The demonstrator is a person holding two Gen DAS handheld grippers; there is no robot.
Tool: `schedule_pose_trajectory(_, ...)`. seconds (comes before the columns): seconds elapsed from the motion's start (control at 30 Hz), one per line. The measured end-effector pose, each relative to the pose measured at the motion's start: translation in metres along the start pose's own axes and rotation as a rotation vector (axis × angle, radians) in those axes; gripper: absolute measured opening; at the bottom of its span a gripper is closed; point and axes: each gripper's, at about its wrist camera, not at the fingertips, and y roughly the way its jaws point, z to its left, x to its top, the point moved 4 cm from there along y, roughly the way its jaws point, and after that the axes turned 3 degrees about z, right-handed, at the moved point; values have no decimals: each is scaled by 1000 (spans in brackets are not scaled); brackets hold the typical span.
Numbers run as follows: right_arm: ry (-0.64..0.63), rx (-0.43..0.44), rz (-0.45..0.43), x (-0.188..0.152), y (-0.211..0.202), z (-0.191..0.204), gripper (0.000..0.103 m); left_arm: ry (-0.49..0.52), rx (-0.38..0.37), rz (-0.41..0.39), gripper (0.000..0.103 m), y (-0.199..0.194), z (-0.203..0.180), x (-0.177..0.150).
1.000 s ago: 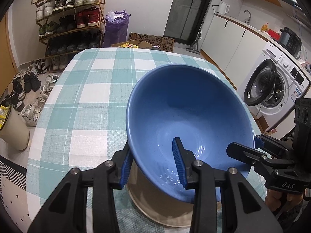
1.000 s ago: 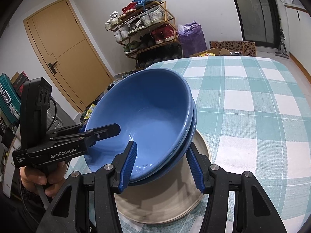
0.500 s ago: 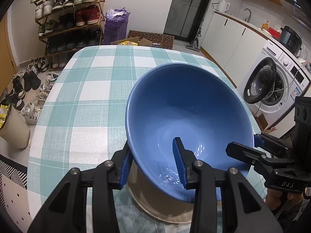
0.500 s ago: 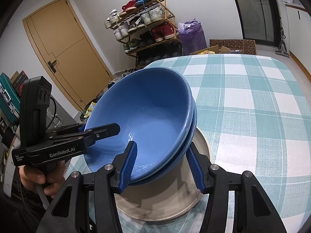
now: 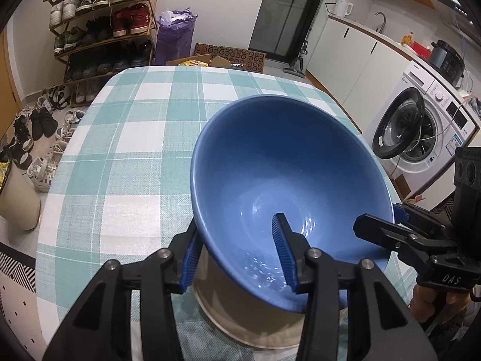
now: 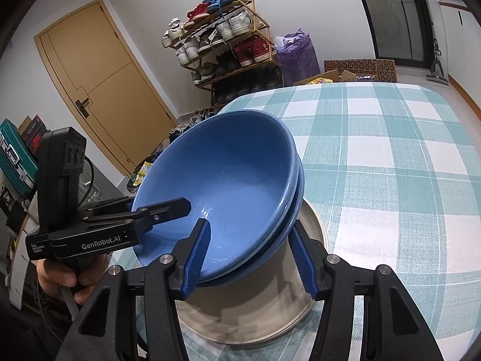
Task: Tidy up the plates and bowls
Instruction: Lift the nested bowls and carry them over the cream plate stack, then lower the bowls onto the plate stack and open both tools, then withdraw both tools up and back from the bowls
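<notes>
We see two blue bowls (image 6: 228,180) nested and tilted, sitting on a beige plate (image 6: 309,294) at the near edge of the checked tablecloth (image 5: 126,138). Our left gripper (image 5: 237,255) straddles the near rim of the top bowl, one pad outside, one inside. Compared with a second ago its jaws are opening: the outer pad now stands a little off the wall, and the inner pad looks clear of the glaze too, so the bowl is between the jaws without being pinched. Our right gripper (image 6: 251,258) straddles the rims of both bowls on the other side; its jaws are opening as well, with a visible gap at each pad, hardly different from before. The bowls have stayed where they were on the plate.
</notes>
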Motion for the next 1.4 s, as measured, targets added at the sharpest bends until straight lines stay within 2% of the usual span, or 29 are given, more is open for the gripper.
schedule_pose_trajectory(0.1,8,-10,-12,1,-2,-2,71,-2,17,-6,57,-1,1,0)
schedule_pose_trajectory(0.33,11,-37,-19,2,-3,-5,78,5,35,-20,61,-4,5,1)
schedule_pose_trajectory(0.37,7,-42,-17,2,-3,-5,80,14,33,-22,65,-5,4,1)
schedule_pose_trajectory(0.4,2,-48,-19,2,-3,-5,83,20,33,-24,75,-7,3,0)
schedule_pose_trajectory(0.43,-8,-59,-23,1,-4,-4,85,27,34,-30,80,-9,2,0)
schedule_pose_trajectory(0.6,-48,-82,-46,3,-12,-1,89,57,12,-106,90,-30,0,0)
schedule_pose_trajectory(0.63,-59,-83,-55,4,-15,-1,91,56,18,-127,90,-36,2,-1)
schedule_pose_trajectory(0.67,-76,-89,-67,4,-18,0,99,58,18,-139,90,-38,2,-1)
schedule_pose_trajectory(0.7,-86,-95,-77,3,-20,0,102,61,16,-153,90,-42,4,-2)
schedule_pose_trajectory(0.73,-96,-98,-88,3,-23,0,102,65,11,-168,91,-46,5,-3)
schedule_pose_trajectory(0.77,-107,-101,-95,2,-26,1,102,69,9,-179,102,-48,6,-3)
schedule_pose_trajectory(0.8,-117,-103,-102,2,-29,1,102,73,15,-209,103,-53,8,-4)
schedule_pose_trajectory(0.83,-124,-106,-114,2,-33,1,102,80,34,-247,103,-59,11,-6)
schedule_pose_trajectory(0.93,-135,-108,-144,2,-42,2,102,99,92,-295,103,-67,18,-11)
schedule_pose_trajectory(1.1,-161,-109,-176,-8,-53,3,102,120,171,-315,103,-72,29,-22)
schedule_pose_trajectory(1.23,-174,-102,-181,-24,-55,1,102,118,214,-343,103,-73,37,-35)
schedule_pose_trajectory(1.4,-179,-105,-188,-40,-55,-2,102,94,226,-378,103,-73,47,-52)
